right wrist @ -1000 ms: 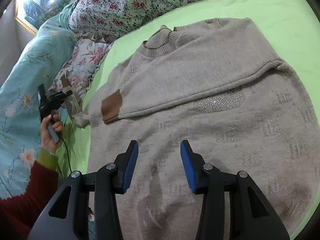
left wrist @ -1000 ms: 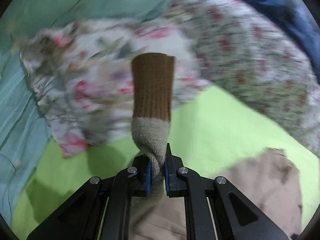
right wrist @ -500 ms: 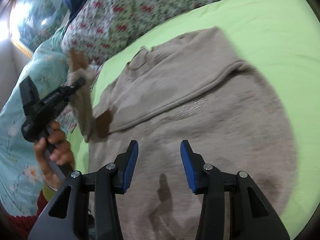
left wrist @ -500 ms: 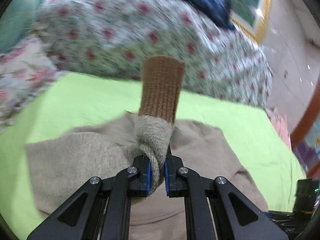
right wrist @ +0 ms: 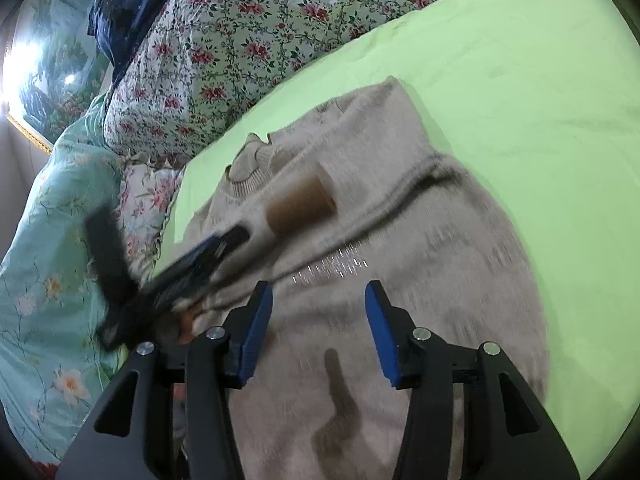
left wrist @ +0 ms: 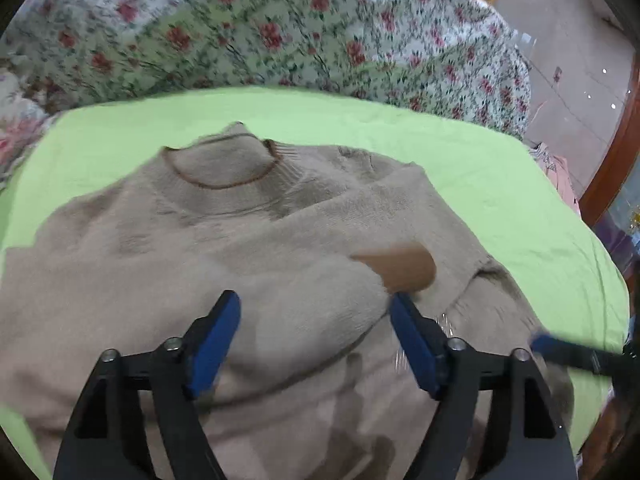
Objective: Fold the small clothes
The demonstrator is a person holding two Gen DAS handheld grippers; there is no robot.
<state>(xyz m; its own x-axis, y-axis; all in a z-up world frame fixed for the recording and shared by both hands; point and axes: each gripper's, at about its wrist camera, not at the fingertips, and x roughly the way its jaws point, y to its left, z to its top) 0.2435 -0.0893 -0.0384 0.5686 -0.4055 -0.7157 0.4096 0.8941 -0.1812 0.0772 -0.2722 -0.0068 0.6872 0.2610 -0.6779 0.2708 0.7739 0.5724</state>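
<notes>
A beige knit sweater point(left wrist: 160, 260) point(right wrist: 440, 260) lies flat on the green sheet point(left wrist: 480, 168), with its collar point(left wrist: 220, 164) toward the pillows. One sleeve is folded across the chest, and its brown cuff point(left wrist: 400, 266) point(right wrist: 300, 202) is blurred just beyond my left gripper point(left wrist: 314, 308). That gripper's jaws are opening wide; the sleeve lies under and between them with the pads off it. From the right wrist view the left gripper point(right wrist: 224, 244) shows as a dark blur. My right gripper point(right wrist: 318, 292) hovers open above the sweater's lower body, opening slightly, with nothing between its fingers.
A floral quilt point(left wrist: 280, 32) point(right wrist: 240, 40) is heaped behind the sweater. A teal flowered duvet point(right wrist: 48, 260) lies along the left, and a dark blue cloth point(right wrist: 128, 4) tops the quilt. Bare green sheet point(right wrist: 520, 80) stretches to the right.
My left gripper swung from the quilt side over the sweater, carrying the sleeve across the chest, then opened and let the sleeve go. My right gripper shifted a little over the lower body.
</notes>
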